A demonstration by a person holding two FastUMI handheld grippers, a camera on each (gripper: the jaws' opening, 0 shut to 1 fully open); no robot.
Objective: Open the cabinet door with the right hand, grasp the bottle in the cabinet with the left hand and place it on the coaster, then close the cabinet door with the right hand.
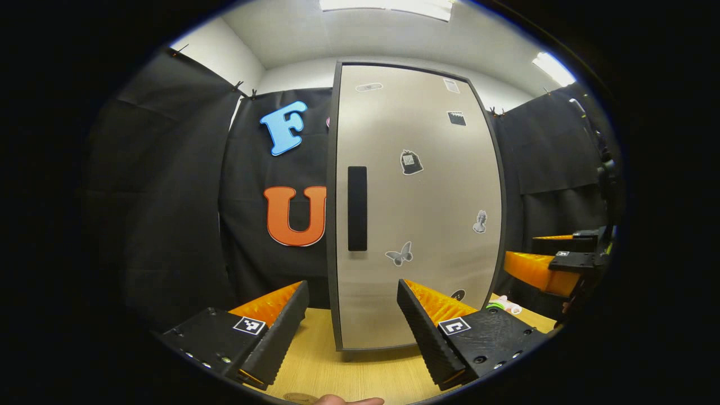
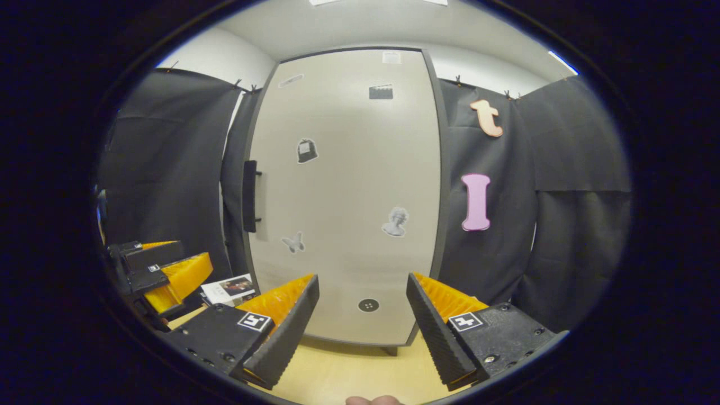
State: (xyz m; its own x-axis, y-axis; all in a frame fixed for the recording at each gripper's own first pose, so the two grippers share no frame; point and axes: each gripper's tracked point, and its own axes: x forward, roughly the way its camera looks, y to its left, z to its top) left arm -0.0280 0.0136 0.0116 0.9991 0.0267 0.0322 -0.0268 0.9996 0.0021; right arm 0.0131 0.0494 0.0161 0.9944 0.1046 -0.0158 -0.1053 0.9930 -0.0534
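**Cabinet door shut, both grippers held apart in front of it**

The cabinet (image 1: pixel 416 208) stands upright on the wooden table (image 1: pixel 349 377), tall and pale, with its door (image 2: pixel 343 197) closed flat against the dark frame. Because the door is shut, the bottle cannot be seen, and the pictures do not tell where it stands. A dark vertical handle (image 1: pixel 357 208) sits near the door's left edge; in the right gripper view it shows side-on (image 2: pixel 250 196), standing out from the door. Small stickers dot the door, among them a butterfly (image 1: pixel 399 254) and a bust (image 2: pixel 395 221).

The left gripper (image 1: pixel 353 315) is near the table in front of the cabinet, its fingers spread wide with nothing between them. The right gripper (image 2: pixel 363 309) is likewise spread wide and holding nothing, facing the lower part of the door. Neither touches the cabinet.

In the left gripper view the right gripper appears at the far right edge; in the right gripper view the left one appears at the far left. A small card (image 2: pixel 230 288) lies on the table to the left of the cabinet.
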